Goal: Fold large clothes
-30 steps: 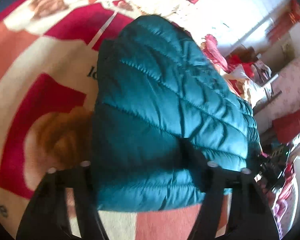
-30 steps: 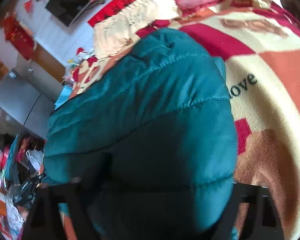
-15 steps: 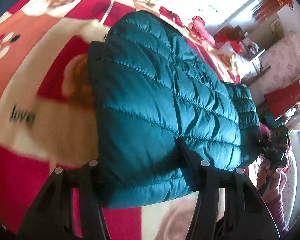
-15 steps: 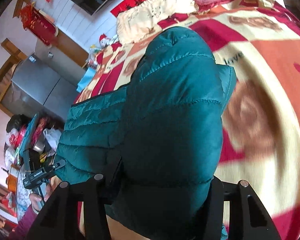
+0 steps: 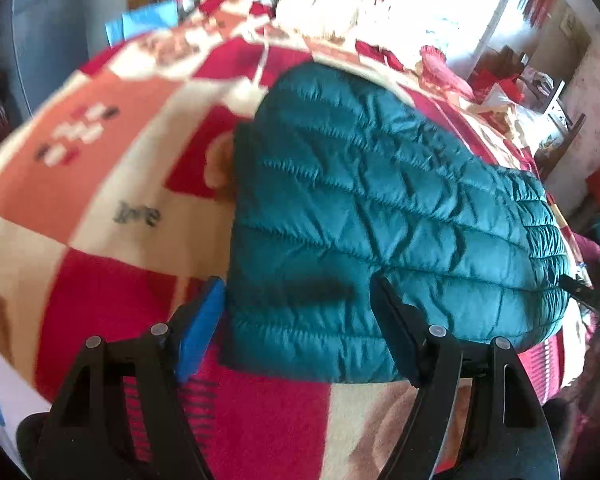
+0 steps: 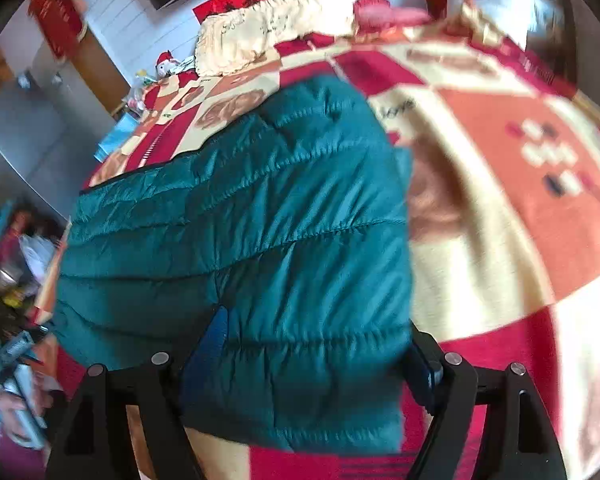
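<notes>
A teal quilted puffer jacket [image 5: 380, 220] lies folded over on a red, orange and cream blanket [image 5: 100, 184]. My left gripper [image 5: 296, 288] straddles its near left corner. The jaws are opening: the blue left pad [image 5: 200, 332] stands clear of the fabric, and the right finger rests against the jacket's top. In the right wrist view the same jacket [image 6: 260, 240] fills the middle. My right gripper [image 6: 316, 322] straddles its near right corner, jaws opening, with the padded edge loose between the blue pads [image 6: 212, 340].
The blanket [image 6: 500, 200] spreads wide to the right of the jacket. A cream fringed cloth [image 6: 260, 28] lies at the bed's far end. A grey cabinet [image 6: 20, 132] and floor clutter sit left of the bed. Furniture and red items [image 5: 540, 92] crowd the other side.
Both grippers have widened and let go of the jacket's near edge. Both views have drawn back, showing more blanket, and the jacket now lies settled on the bed.
</notes>
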Motion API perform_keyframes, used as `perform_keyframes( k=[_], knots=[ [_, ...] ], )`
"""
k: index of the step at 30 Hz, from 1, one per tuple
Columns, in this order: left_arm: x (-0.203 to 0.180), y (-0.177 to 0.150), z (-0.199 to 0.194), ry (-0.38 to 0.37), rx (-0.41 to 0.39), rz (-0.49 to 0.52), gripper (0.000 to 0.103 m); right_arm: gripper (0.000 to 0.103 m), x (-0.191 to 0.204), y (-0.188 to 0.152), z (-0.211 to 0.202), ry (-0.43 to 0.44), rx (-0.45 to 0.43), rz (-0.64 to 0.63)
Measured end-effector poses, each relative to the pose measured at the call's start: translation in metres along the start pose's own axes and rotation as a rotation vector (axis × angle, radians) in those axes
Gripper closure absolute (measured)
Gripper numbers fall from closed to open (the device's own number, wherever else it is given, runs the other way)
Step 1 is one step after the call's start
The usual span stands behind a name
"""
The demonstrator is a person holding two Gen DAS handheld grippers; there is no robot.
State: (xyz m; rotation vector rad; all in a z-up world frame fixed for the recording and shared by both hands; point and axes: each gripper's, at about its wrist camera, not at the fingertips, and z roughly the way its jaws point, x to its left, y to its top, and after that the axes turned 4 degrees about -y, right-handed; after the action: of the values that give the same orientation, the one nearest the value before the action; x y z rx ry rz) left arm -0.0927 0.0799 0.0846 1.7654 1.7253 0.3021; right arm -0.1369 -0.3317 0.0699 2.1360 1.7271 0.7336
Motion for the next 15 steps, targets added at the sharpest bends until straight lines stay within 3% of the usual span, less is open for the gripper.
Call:
perform_keyframes(
  k=[6, 15],
  knots=[
    [-0.027, -0.003, -0.020, 0.069, -0.083, 0.087, 0.028, 0.018, 0.013, -0.007, -0.034, -0.021, -0.071, -0.009],
    [-0.053, -0.005, -0.030, 0.069, -0.134, 0.135, 0.028, 0.017, 0.038, -0.024, -0.080, -0.075, -0.197, -0.028]
  ],
)
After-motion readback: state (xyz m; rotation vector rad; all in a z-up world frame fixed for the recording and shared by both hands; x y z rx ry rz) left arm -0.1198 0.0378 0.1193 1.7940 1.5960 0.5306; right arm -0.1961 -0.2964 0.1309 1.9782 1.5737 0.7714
